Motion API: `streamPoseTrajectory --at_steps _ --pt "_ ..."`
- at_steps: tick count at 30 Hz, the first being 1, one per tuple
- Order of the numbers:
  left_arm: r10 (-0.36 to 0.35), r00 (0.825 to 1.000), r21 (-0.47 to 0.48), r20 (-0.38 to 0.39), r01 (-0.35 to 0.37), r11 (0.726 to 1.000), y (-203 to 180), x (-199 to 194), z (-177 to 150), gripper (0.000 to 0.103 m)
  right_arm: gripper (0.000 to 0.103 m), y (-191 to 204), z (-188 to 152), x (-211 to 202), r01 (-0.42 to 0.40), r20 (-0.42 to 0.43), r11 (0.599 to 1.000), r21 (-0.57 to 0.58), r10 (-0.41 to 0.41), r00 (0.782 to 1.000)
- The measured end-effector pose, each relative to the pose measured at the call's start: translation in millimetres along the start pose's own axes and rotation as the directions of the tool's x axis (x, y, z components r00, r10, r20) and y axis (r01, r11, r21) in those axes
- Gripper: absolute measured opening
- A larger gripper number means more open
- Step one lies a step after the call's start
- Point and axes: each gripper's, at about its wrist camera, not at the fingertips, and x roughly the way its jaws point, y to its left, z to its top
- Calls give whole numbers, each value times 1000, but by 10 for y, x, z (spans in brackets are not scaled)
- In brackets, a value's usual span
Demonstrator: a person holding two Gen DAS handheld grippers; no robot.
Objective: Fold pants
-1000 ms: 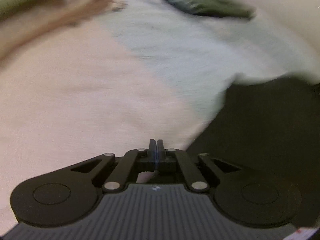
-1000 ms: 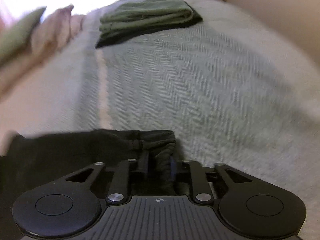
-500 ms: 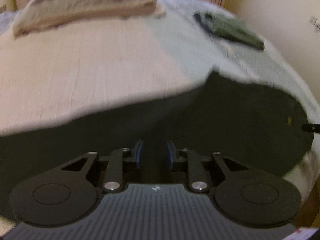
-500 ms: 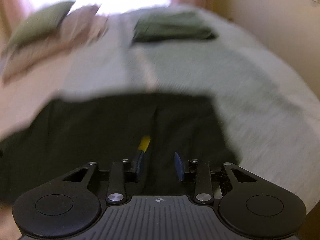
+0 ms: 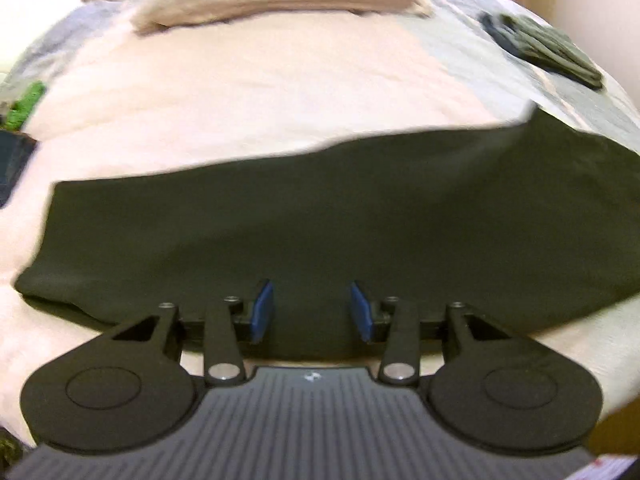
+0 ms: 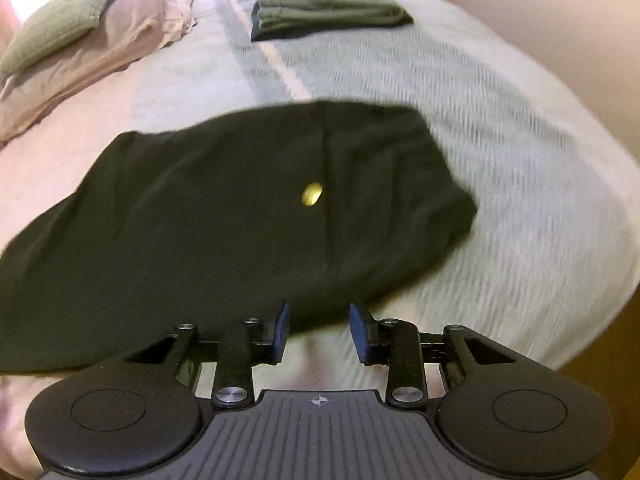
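Dark pants [image 5: 320,220] lie flat across the bed, folded lengthwise into one long band. In the right wrist view the same pants [image 6: 240,216] show a small yellow tag [image 6: 312,194] near a seam. My left gripper [image 5: 311,312] hovers over the pants' near edge, its jaws opening, with nothing pinched between the blue pads. The right gripper [image 6: 318,330] stands open just off the near edge of the pants by the waist end, holding nothing.
A folded green garment [image 6: 328,6] lies at the far side of the bed, also seen as the green garment [image 5: 548,46]. Pillows [image 6: 80,36] are stacked at the head. The bed cover [image 6: 500,160] is pale green on the right, pink on the left. A wall runs along the right.
Both grippers pulled back from the cloth and rose. The left gripper went from shut to open. The right gripper let go of the waistband. The pants now lie flat in full view.
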Motion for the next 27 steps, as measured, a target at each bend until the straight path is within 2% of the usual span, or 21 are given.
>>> streamPoseTrajectory --at_steps 3,6,9,10,11,13,15,16,18,20,22,27 --pt "77 997 -59 -12 -77 995 551 266 -58 41 30 116 -269 -86 -6 -31 1000 30 7 1000" --pt "86 996 -74 17 -85 994 1100 339 -183 45 30 268 -531 -203 30 -50 999 15 -29 998" --pt "164 986 -60 18 -163 985 1525 178 -303 40 30 375 -706 -346 51 -52 998 32 -49 997" --pt "171 985 -69 7 -170 983 1662 118 -364 43 30 421 -749 -421 52 -45 997 53 -50 998" --pt "163 986 -86 -21 -164 983 1783 57 -400 43 30 466 -770 -493 51 -39 996 78 -48 998" --pt "206 975 -65 -88 -212 975 1921 -50 -465 42 30 605 -803 -685 35 -20 992 124 -33 999" --pt "234 966 -44 -111 -240 970 1992 -250 -510 38 30 789 -803 -889 8 4 991 134 -9 1000" --pt "232 965 -42 -124 -239 970 1995 -367 -518 38 30 879 -795 -986 -7 14 991 130 5 1000" --pt "182 974 -44 -132 -189 981 1942 -733 -494 41 31 1079 -792 -1228 -40 37 993 111 36 999" --pt "132 983 -31 -126 -137 990 1803 -1145 -473 48 32 1273 -786 -1483 -74 50 994 81 71 996" --pt "85 989 -14 -122 -87 996 1634 -1517 -423 63 33 1419 -771 -1683 -107 50 992 64 104 993" --pt "-30 993 -10 -113 29 1000 1332 -2225 -231 66 35 1699 -825 -2139 -158 1 987 14 158 987"
